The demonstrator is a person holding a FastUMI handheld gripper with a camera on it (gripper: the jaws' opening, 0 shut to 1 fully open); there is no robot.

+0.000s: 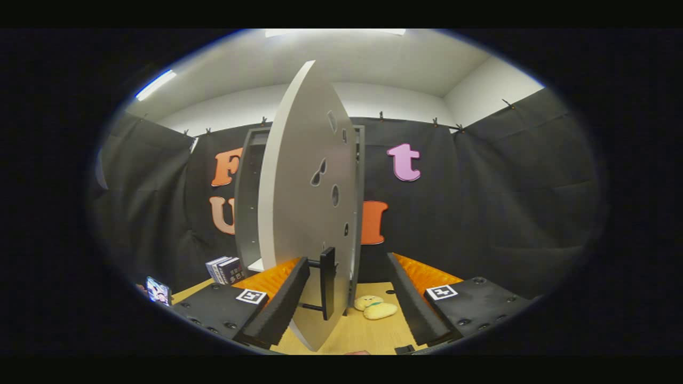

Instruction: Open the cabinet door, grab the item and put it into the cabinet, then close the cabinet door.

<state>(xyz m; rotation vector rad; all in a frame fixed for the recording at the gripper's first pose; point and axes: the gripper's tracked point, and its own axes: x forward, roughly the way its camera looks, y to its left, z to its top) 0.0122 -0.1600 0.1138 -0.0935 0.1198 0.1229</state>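
A grey cabinet (pixel 246 197) stands ahead on the wooden table (pixel 368 333). Its door (pixel 307 208) is swung wide toward me, nearly edge-on, with several holes on its face. The door's dark bar handle (pixel 327 282) sits between my fingers, nearer the left one, and touches neither. My gripper (pixel 347 301) is open, its jaws spread wide. A small yellow plush item (pixel 376 308) lies on the table just beyond the fingers, right of the door's lower edge. The cabinet's inside is mostly hidden by the door.
A few dark books (pixel 225 270) stand on the table left of the cabinet. A small screen device (pixel 157 290) sits further left by the table's edge. Black cloth walls close in the booth behind and on both sides.
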